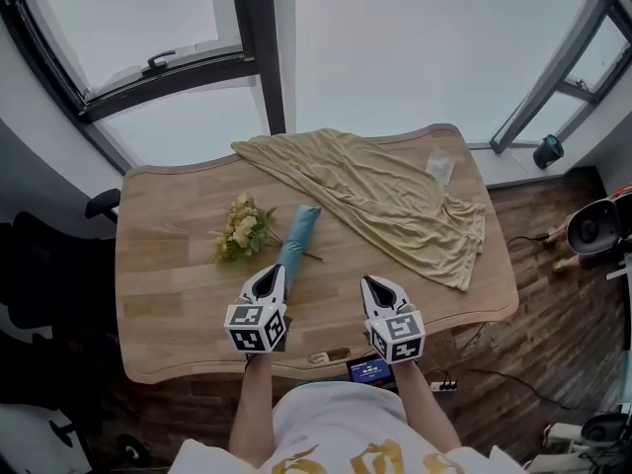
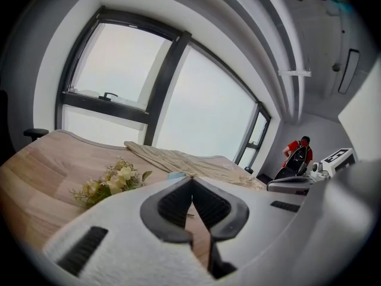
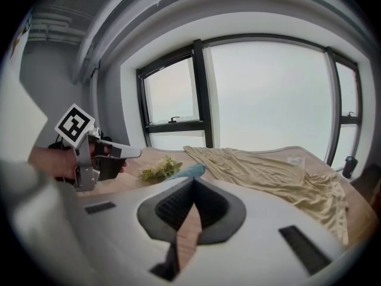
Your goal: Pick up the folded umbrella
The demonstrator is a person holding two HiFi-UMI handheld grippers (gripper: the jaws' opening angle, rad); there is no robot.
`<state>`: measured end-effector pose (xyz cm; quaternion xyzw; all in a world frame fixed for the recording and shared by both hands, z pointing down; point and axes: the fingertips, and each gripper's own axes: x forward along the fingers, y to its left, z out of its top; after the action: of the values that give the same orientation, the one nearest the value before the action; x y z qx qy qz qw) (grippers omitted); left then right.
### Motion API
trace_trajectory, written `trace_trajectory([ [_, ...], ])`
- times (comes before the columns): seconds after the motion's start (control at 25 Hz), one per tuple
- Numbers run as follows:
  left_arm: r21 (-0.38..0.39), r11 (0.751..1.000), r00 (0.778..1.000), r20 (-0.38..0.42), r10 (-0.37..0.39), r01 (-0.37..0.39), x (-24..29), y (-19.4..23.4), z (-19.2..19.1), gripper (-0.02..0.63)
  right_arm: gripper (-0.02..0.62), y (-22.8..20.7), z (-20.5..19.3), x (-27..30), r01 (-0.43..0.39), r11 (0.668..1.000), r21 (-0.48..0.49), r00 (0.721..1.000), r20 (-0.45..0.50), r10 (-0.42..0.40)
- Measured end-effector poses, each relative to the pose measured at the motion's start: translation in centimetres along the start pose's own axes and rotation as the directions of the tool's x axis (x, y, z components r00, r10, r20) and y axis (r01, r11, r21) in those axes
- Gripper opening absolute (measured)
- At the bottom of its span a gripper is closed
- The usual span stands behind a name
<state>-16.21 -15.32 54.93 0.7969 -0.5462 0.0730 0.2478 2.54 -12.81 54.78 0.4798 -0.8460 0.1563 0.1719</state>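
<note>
The folded umbrella (image 1: 297,236), light blue, lies on the wooden table (image 1: 168,265) pointing away from me, right of a small bouquet (image 1: 241,230). My left gripper (image 1: 278,269) is shut and empty, its tips just at the umbrella's near end. The left gripper view shows only a sliver of the umbrella (image 2: 177,175) above the closed jaws. My right gripper (image 1: 368,280) hovers to the umbrella's right, apart from it, with its tips together and nothing between them. The right gripper view shows the umbrella (image 3: 190,171) ahead and the left gripper (image 3: 134,154) to the left.
A beige cloth (image 1: 385,200) is spread over the table's far right half, with a clear plastic packet (image 1: 440,169) on it. A black chair (image 1: 44,265) stands left of the table. Windows lie beyond the far edge. A person in red (image 2: 298,152) stands far off.
</note>
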Motion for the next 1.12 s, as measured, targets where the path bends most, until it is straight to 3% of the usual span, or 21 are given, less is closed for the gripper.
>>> trace_trajectory([
  [0.28, 0.022, 1.0, 1.0, 0.0, -0.01, 0.01, -0.1, -0.7, 0.3, 0.02, 0.011, -0.2, 0.2, -0.6, 0.007, 1.0, 0.018, 1.0, 0.03, -0.007],
  [0.76, 0.061, 0.998, 1.0, -0.009, 0.02, -0.019, 0.5, -0.5, 0.3, 0.02, 0.011, 0.1, 1.5, 1.4, -0.055, 0.998, 0.007, 0.996, 0.065, 0.054],
  [1.12, 0.055, 0.998, 0.997, -0.07, 0.02, -0.016, 2.3, 0.2, -0.9, 0.02, 0.011, -0.4, 0.2, 2.6, -0.059, 0.998, 0.03, 0.998, 0.039, 0.058],
])
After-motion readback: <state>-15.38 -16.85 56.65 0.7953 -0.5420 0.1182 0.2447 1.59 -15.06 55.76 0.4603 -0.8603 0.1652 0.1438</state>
